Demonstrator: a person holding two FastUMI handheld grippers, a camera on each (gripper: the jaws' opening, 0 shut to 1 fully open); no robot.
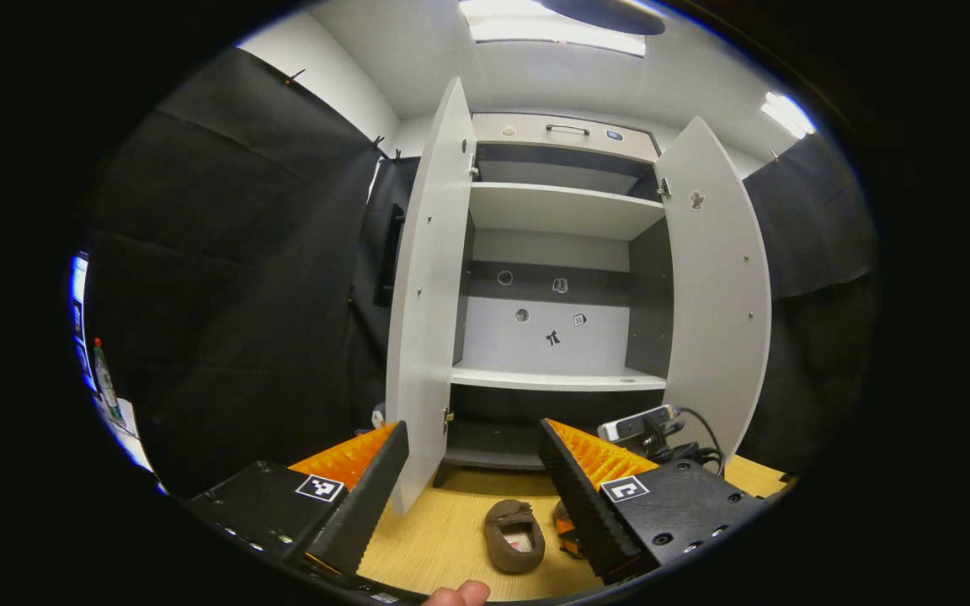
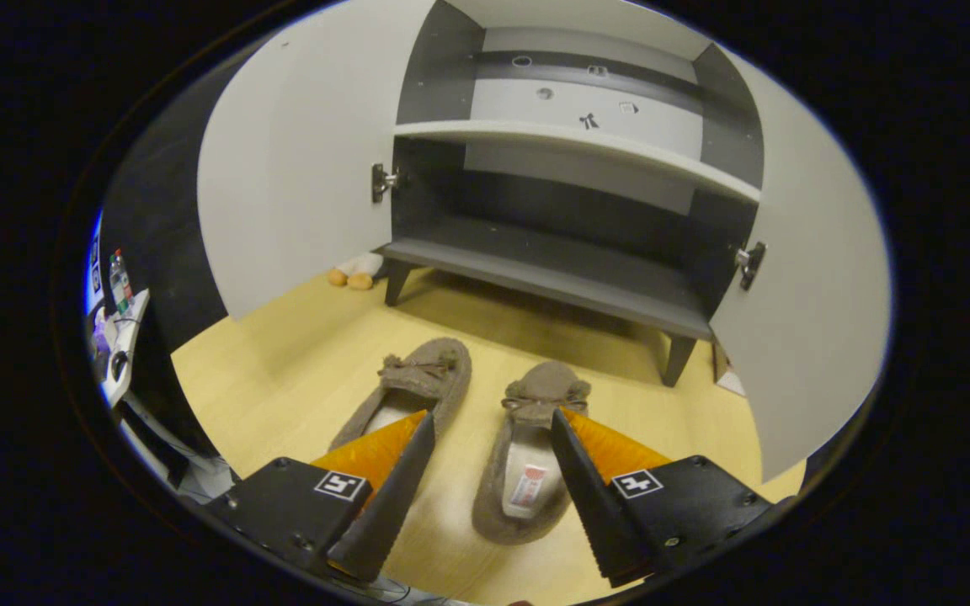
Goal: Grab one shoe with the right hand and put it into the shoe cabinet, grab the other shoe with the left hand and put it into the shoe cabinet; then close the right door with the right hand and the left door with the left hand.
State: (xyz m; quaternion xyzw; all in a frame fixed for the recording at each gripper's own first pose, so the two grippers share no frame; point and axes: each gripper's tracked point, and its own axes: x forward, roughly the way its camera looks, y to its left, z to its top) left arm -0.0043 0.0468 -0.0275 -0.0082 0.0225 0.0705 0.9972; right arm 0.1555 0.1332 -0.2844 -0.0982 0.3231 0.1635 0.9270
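Right gripper view is showing two brown fuzzy moccasin slippers lying side by side on the pale wood floor (image 2: 283,370) in front of the grey-and-white shoe cabinet (image 2: 535,269), whose doors are both standing wide. Going leftmost first, the left slipper (image 2: 418,379) is waiting untouched; the right slipper (image 2: 527,454) is lying between the spread jaws of the right gripper (image 2: 493,467). Lowering squarely over its heel opening before squeezing looks wisest. The left gripper (image 1: 472,480) is hovering agape, empty.

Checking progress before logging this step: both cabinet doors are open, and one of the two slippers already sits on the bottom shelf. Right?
Not quite. Both doors are open, but both slippers are on the floor in front of the cabinet; its bottom shelf holds no slipper. The right gripper view shows this, with the right gripper open above one slipper.
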